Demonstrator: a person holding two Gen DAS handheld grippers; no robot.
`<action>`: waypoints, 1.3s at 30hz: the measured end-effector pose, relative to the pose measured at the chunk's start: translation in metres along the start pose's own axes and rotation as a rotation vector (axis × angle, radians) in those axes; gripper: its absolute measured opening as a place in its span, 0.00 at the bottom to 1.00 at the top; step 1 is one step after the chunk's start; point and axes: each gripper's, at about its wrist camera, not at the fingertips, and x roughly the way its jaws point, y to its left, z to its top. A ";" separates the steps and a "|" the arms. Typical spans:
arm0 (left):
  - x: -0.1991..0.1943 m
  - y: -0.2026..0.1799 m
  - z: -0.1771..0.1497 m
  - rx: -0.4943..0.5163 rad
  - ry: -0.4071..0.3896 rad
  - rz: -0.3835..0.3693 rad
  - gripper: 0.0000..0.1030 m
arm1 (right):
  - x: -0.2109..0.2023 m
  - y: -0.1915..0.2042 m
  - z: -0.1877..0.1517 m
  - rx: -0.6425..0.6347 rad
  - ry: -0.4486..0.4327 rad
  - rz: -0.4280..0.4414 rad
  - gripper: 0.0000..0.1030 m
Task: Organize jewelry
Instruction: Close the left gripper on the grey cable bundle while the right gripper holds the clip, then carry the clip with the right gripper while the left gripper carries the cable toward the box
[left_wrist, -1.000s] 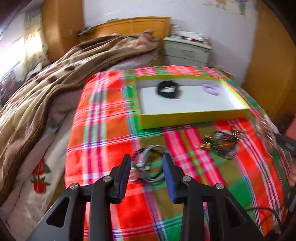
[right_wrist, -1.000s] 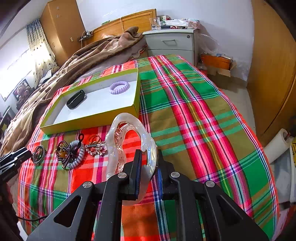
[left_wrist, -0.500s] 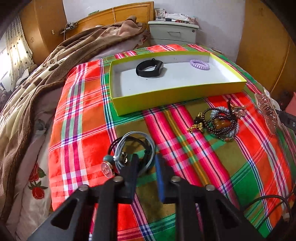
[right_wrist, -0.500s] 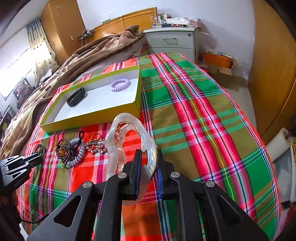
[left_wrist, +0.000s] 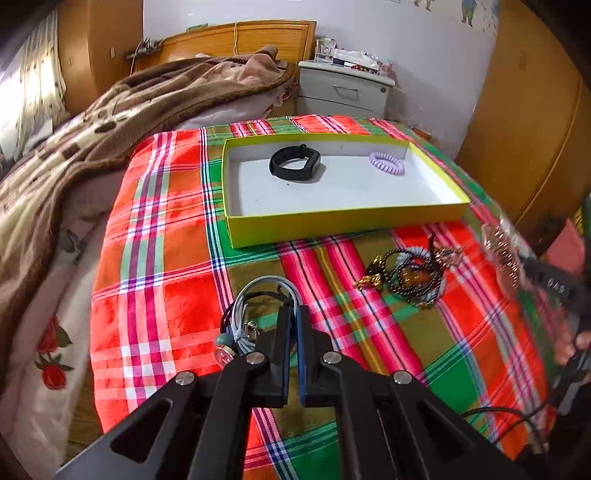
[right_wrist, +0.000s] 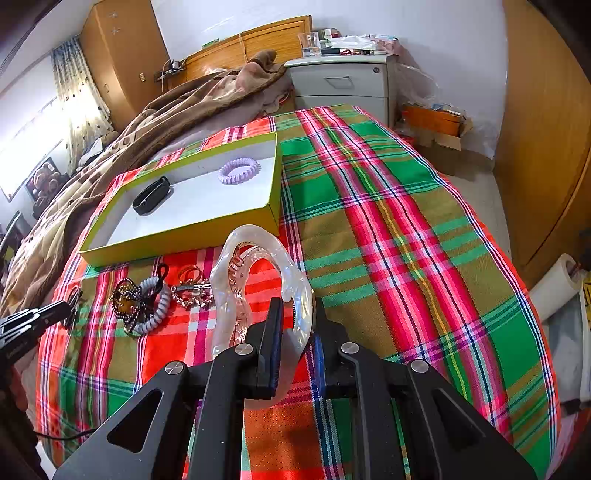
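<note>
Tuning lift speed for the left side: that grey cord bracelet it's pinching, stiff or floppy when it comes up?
Probably floppy: the grey cord bracelet lies in loose, uneven loops on the plaid cloth, so they'll likely sag. The left gripper has just closed on one side only, so the charm may dangle and swing. It looks light for its size.

A home bedroom: wooden headboard (left_wrist: 236, 38), rumpled blanket (left_wrist: 122, 110), nightstand (left_wrist: 343, 90).

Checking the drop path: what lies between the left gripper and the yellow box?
In the left wrist view, only bare plaid cloth lies between the left gripper, shut on the grey cord bracelet, and the yellow box.
</note>
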 end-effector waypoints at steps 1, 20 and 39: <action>-0.001 0.003 0.001 -0.020 -0.003 -0.021 0.03 | 0.000 0.000 0.000 0.000 0.000 -0.002 0.15; 0.016 0.016 0.023 0.048 0.055 0.021 0.18 | 0.001 0.004 0.001 -0.014 0.008 -0.005 0.15; 0.026 0.016 0.024 0.056 0.083 0.015 0.04 | 0.003 0.009 0.007 -0.018 0.006 -0.012 0.15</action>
